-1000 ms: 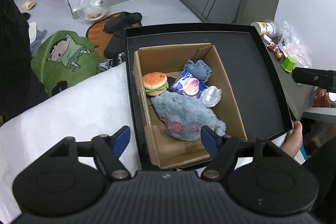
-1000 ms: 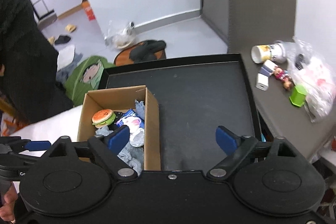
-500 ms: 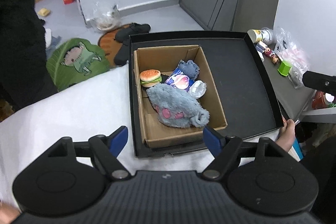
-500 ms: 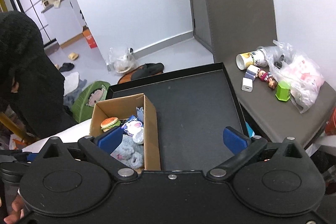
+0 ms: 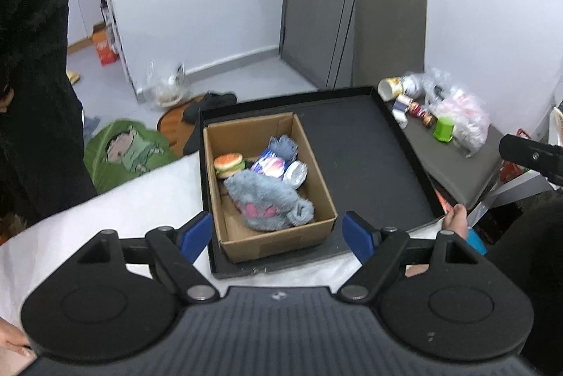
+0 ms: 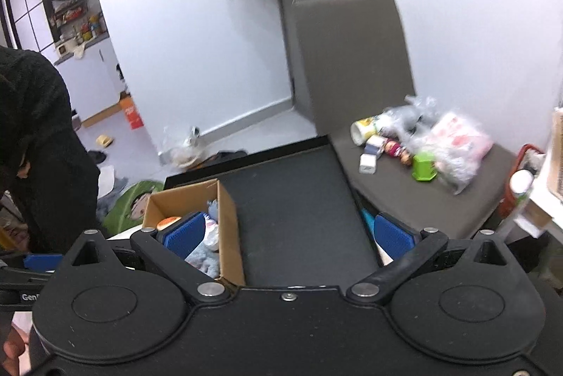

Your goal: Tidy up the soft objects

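Soft toys, a toy burger (image 5: 228,164) and a grey plush (image 5: 269,205) among them, are seen packed in the cardboard box (image 5: 318,189) at the black tray's (image 5: 366,157) nine o'clock. Both tools, left tool (image 5: 278,232) and right tool (image 6: 288,235), are spread and empty, the left's jaws having just been opening; any further tidying is best begun from directly above the box.

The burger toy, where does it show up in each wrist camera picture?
Left wrist view: burger toy lies left of centre, in the cardboard box's far left part.
Right wrist view: only an orange sliver shows lower left, behind the left blue pad.
Shared landmark: the green cup on the grey seat.
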The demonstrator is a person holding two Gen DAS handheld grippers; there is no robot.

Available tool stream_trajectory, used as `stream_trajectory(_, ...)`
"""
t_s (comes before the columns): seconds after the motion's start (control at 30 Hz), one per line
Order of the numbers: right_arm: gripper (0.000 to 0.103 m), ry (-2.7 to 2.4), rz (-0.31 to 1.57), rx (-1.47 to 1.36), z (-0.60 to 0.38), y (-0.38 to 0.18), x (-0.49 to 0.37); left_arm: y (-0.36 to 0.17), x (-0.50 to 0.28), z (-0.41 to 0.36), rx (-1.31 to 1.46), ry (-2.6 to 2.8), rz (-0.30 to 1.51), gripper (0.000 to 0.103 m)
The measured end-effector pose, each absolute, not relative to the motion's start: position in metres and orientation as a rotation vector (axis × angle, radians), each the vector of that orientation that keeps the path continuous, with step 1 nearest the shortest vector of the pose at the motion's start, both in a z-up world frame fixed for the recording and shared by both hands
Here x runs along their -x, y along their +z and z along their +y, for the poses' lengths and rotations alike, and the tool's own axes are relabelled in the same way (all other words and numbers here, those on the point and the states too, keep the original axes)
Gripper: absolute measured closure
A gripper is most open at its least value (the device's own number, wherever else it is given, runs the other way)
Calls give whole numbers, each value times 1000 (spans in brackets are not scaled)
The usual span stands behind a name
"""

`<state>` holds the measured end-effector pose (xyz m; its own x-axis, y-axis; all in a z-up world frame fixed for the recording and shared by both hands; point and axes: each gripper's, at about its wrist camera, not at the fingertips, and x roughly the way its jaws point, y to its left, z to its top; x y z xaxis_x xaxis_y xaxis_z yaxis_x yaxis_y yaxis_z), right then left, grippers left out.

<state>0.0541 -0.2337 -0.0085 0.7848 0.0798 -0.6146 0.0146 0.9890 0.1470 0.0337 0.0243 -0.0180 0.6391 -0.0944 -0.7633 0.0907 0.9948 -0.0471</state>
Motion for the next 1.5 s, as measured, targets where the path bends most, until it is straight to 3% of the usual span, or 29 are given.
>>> stream_trajectory(0.63, 0, -57, 566, -114, -210, -13, 3, -16, 5, 34, 42, -173, 761, 15)
stream_trajectory(1.5, 0, -96, 635, -46, -192, -21, 10, -26, 4, 30, 11, -212, 789, 13)
